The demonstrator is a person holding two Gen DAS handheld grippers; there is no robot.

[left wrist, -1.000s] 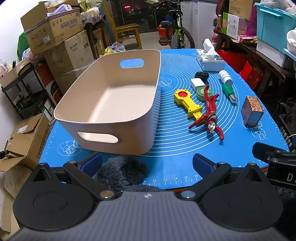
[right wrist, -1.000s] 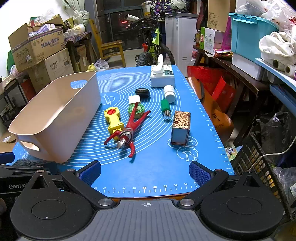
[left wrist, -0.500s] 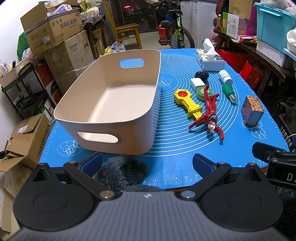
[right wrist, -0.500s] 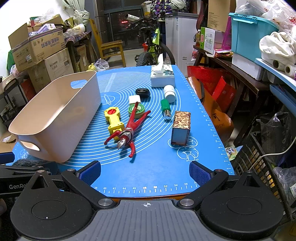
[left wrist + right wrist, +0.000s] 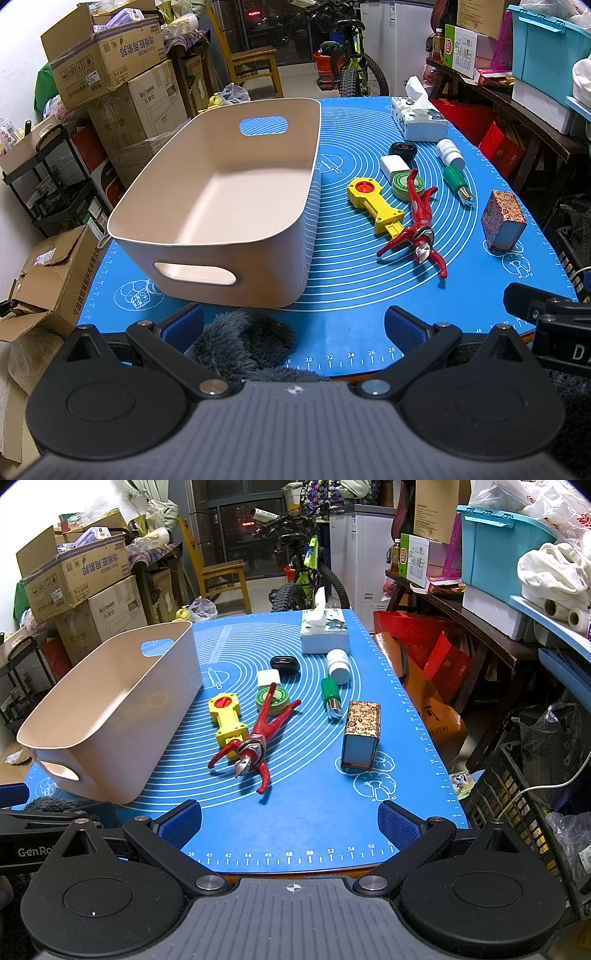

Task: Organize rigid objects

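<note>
Both the left gripper point(image 5: 293, 325) and right gripper point(image 5: 290, 818) have jaws wide apart, holding nothing. The smooth empty plastic bin point(image 5: 258, 236) sits on the blue mat point(image 5: 343, 280), left of a shiny red toy figure point(image 5: 419, 225)

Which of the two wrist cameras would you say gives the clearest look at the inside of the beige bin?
The left wrist view: it looks down into the beige bin, showing its bare floor and both handle cutouts. The right wrist view sees the bin obliquely from the side, mostly outer wall and rim, with the floor largely hidden.
</note>
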